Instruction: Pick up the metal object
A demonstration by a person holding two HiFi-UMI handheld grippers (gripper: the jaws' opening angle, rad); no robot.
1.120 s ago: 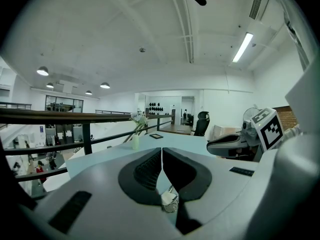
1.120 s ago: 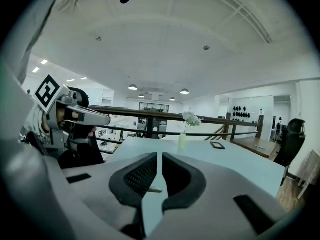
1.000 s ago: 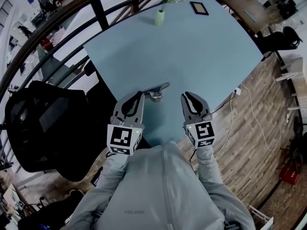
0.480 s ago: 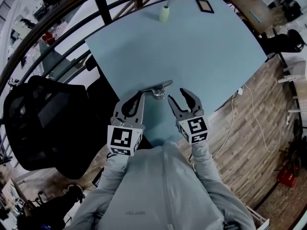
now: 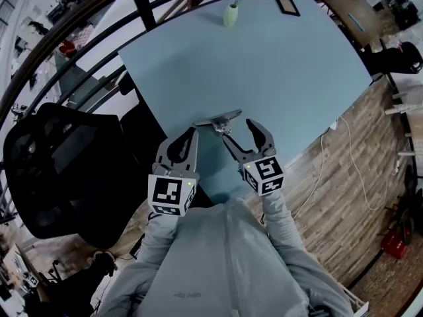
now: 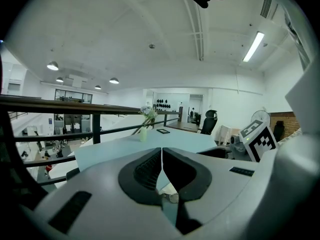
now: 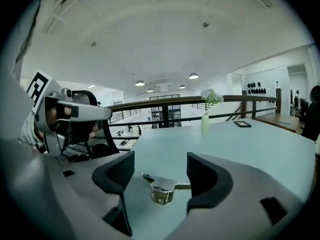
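The metal object (image 5: pixel 219 120), a small scoop with a flat handle, lies on the light blue table (image 5: pixel 277 71) near its front corner. My right gripper (image 5: pixel 236 131) is open just short of it, and its jaws have just been opening. In the right gripper view the metal object (image 7: pixel 163 187) lies on the table in the gap ahead of the fingertips (image 7: pixel 119 170), with no pad touching it. My left gripper (image 5: pixel 193 132) is shut and holds nothing, its tip close to the handle's left end. In the left gripper view (image 6: pixel 161 151) only a sliver of the metal object (image 6: pixel 171 197) shows below the jaws.
A small vase with flowers (image 5: pixel 230 15) and a dark flat frame (image 5: pixel 289 5) stand at the table's far edge. A black office chair (image 5: pixel 59 170) sits left of the table, beside a dark railing (image 5: pixel 142 5). A white cable (image 5: pixel 330 127) hangs off the right edge onto the wooden floor.
The right gripper went from shut to wide open and moved left and forward toward the metal object. The left gripper stayed in place, shut.
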